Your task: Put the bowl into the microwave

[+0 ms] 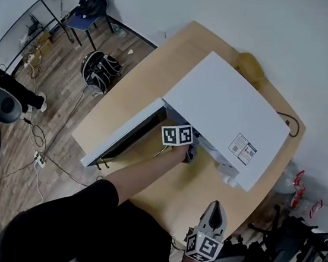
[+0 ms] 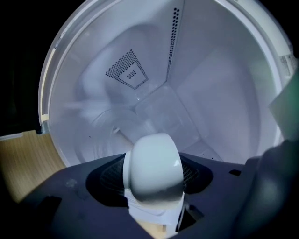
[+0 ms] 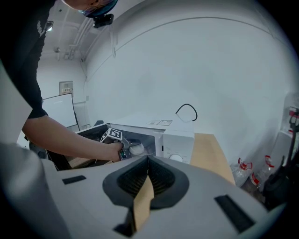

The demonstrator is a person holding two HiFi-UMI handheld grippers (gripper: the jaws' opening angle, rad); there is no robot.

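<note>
One microwave (image 1: 226,114) fills the wooden tabletop (image 1: 160,67); inside, left claw (image 2: 154,179) clamps the tilted bowl (image 2: 152,161); right claw (image 3: 147,172) closed, empty.

White bowl (image 2: 152,170), white microwave (image 1: 226,114) with black dotted vents (image 2: 127,70), pale wood-grain table (image 1: 159,73), black-and-white square-patterned cube (image 1: 177,135), blue chair (image 1: 88,0), brown plank floor (image 1: 64,72)

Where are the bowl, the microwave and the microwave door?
bowl (image 2: 154,165), left gripper view, on its round white outside.
microwave (image 1: 227,109), head view, on its flat white top.
microwave door (image 1: 124,135), head view, on the middle of the open door.
</note>
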